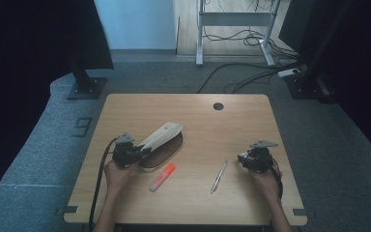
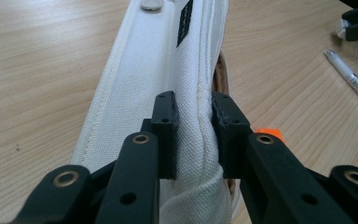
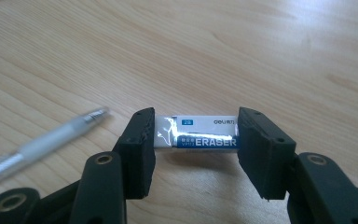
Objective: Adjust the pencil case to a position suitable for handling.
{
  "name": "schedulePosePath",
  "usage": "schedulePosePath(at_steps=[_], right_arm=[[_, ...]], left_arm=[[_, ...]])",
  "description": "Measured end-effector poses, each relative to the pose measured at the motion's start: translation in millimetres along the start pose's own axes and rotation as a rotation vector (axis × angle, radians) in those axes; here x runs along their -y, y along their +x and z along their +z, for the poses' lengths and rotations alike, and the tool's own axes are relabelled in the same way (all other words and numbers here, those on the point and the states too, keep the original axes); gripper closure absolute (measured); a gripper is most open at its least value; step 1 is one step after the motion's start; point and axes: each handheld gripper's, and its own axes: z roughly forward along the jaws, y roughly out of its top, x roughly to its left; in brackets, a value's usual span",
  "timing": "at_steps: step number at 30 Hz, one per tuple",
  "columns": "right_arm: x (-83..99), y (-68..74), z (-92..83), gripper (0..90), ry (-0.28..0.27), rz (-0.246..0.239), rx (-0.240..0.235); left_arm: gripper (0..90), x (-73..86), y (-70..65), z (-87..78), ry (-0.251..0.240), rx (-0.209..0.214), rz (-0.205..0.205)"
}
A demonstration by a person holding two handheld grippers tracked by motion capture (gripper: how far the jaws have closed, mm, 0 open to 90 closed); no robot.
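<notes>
between right gripper (image 3: 193,149) pads: white eraser (image 3: 198,132), blue-banded sleeve.

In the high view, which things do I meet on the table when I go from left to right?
left gripper → pencil case → orange highlighter → pen → right gripper

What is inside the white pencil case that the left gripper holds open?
The pencil case shows a brown lining; its raised flap, pinched by the left gripper, hides any contents.
</notes>
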Motion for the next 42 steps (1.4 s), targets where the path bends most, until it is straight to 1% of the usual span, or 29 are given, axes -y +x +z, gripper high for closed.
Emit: schedulePosePath(at_steps=[4,6,7,16,19,26,36,38,42], right_arm=[[-7.9,6.1,-3.6,47.6,-0.007,-0.02,-0.024],[-9.3,7.7,-3.7,47.6,-0.009,-0.021,-0.028],[-12.2,10.6,-4.0,47.5,-0.009,-0.027,-0.039],[-25.1,22.1,-1.6,47.5,-0.025,-0.051,-0.078],[-31.3,28.1,2.0,47.5,-0.027,-0.064,-0.098],[-39.1,35.7,12.4,47.5,-0.024,-0.077,-0.127],[-48.5,48.4,22.1,47.5,-0.026,-0.1,-0.149],[-52.4,53.0,24.8,47.5,-0.026,-0.111,-0.155],[-56.3,56.6,27.4,47.5,-0.029,-0.119,-0.161]], left_arm=[[73.2,0.0,-0.2,-0.1,-0.001,-0.002,0.001],[73.2,0.0,-0.2,-0.4,-0.001,-0.001,0.0],[73.2,0.0,-0.1,-0.5,-0.002,0.0,-0.001],[73.2,-0.2,0.6,-1.4,-0.003,0.004,-0.002],[73.1,-0.2,0.6,-1.6,-0.003,0.004,-0.002],[73.2,-0.4,1.3,-2.8,-0.007,0.008,-0.005],[73.2,-0.4,1.6,-3.3,-0.009,0.012,-0.007],[73.2,-0.5,1.5,-3.5,-0.009,0.013,-0.007],[73.2,-0.5,1.5,-3.7,-0.009,0.014,-0.007]])
